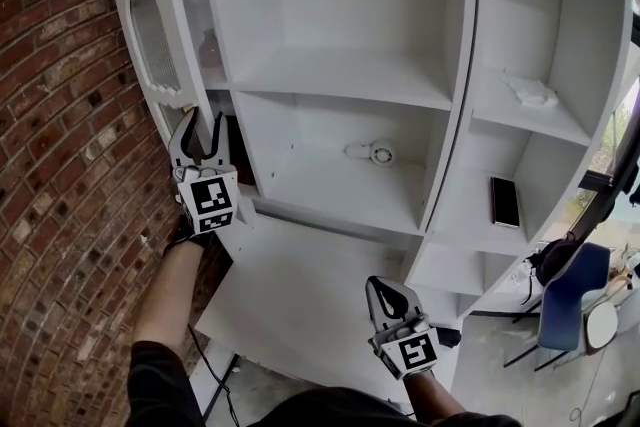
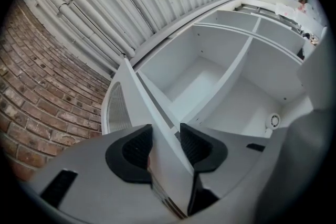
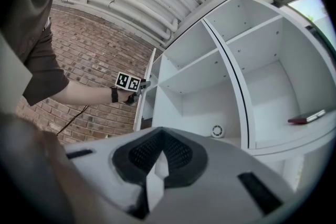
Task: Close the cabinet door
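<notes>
Standing open at the left side of the white cabinet [image 1: 458,65], beside the brick wall [image 1: 60,135], the door [image 1: 150,35] has an arched slatted panel. The left gripper [image 1: 200,130] grasps the door's free edge, one jaw on each face. The right gripper [image 1: 386,295] is lower, before the cabinet, its jaws clenched together on nothing. A small round white thing [image 1: 380,152] lies on a shelf.

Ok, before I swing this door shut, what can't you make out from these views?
Head view: brownish shape beside the cabinet door, too dim to name.
Head view: small round white object on the middle shelf, too small to identify.
Left gripper view: door's lower part, covered by the left gripper clamping its edge.
All views: the hinges, not visible anywhere.
</notes>
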`<state>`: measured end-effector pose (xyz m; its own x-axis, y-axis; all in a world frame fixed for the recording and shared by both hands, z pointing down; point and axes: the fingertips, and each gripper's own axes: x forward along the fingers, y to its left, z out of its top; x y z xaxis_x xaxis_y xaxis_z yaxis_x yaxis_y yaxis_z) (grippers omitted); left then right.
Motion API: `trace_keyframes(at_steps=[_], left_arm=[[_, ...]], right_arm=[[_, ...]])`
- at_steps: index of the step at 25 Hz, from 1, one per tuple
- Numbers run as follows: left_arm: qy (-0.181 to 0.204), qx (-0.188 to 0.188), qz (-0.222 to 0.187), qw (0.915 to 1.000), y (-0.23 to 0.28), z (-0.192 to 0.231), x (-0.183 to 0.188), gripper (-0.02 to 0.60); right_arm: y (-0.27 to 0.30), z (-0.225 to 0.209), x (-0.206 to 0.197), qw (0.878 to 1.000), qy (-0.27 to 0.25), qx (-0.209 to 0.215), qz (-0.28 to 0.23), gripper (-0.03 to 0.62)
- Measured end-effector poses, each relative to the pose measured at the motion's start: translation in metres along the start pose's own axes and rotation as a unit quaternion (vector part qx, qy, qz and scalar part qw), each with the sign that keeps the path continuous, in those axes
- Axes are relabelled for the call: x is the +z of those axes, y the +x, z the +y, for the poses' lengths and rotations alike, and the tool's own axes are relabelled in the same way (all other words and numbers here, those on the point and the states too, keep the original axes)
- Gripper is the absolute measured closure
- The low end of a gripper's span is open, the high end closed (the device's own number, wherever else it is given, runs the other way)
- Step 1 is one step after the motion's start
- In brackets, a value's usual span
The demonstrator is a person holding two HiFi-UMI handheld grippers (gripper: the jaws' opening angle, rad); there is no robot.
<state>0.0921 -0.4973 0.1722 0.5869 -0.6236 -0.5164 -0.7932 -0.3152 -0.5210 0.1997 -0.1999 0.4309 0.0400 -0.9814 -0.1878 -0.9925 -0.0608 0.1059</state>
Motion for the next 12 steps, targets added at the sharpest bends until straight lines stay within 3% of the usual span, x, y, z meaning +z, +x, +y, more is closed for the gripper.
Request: trace_keyframes(at_steps=[12], left_arm=[[0.015,-0.007,0.007,0.9998,0.019,-0.018,-0.008,0.431]], right_arm=[[-0.006,-0.016,-0.006,1.0,0.004,-0.013,0.006,0.595]])
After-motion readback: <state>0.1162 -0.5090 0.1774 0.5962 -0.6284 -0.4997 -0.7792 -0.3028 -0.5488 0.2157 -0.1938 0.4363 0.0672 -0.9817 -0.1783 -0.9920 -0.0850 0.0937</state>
